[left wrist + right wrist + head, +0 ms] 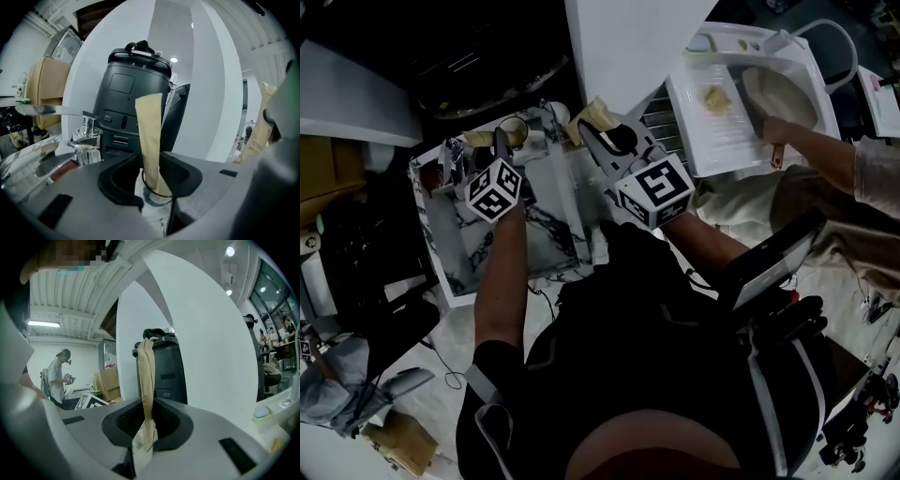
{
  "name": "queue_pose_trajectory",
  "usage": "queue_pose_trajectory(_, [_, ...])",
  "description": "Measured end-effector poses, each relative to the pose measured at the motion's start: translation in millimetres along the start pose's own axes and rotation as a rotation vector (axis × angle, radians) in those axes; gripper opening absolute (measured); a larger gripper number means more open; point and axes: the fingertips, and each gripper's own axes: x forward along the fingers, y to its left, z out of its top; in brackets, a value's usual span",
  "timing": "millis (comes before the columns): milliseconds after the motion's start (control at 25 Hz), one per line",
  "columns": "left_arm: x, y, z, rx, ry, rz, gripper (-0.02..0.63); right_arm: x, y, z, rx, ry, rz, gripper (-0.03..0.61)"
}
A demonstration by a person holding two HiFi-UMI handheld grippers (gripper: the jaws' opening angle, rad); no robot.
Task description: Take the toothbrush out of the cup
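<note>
We're right down at the cup (159,195) now. The left gripper (157,182) has its jaws either side of the glass, and they look clenched on it, though through clear glass we can't swear the pads touch. Standing in that cup is the toothbrush (150,136), a tall beige paper packet that leans a little and rises well above the rim.

Over on the other side, the right gripper (145,437) is clamped on a second packet (147,380), holding it upright and clear of the cup, off to the right of it on the marble worktop (544,234).

Here's the worry. The right gripper is full, so to lift the toothbrush from the cup it must first let go of what it carries, and a dropped packet could knock the glass. If the left grip is loose, smooth glass may slide or twist as the toothbrush is pulled, and the cup tips. The wrapper is soft paper, so a pinch high up could crumple it and leave the brush behind. The two grippers also work close together, so a clash between them is a fair risk.
</note>
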Motion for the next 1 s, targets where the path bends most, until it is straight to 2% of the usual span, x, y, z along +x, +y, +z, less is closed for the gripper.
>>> queue_pose_trajectory(40, [1,-1,0,0.006,0.002,-0.009,0.129,0,0,0,0.001,0.0,-0.002,0.054])
queue_pose_trajectory(160, [-2,2,5,0.004,0.003,-0.004,0.055,2,3,1,0.002,0.004,0.005,0.054])
queue_pose_trajectory(280, [-6,-6,13,0.024,-0.009,-0.012,0.038,-3,2,6,0.014,-0.001,-0.01,0.054])
queue_pose_trajectory(560, [-39,-16,50,0.03,-0.092,-0.07,0.035,-19,18,27,0.016,-0.029,-0.041,0.054])
queue_pose_trajectory(880, [-107,-38,99,0.009,-0.212,-0.169,0.035,-40,47,55,0.011,-0.066,-0.075,0.054])
queue_pose_trajectory(1000, [-138,-38,112,0.032,-0.244,-0.167,0.034,-48,59,64,0.011,-0.081,-0.084,0.054])
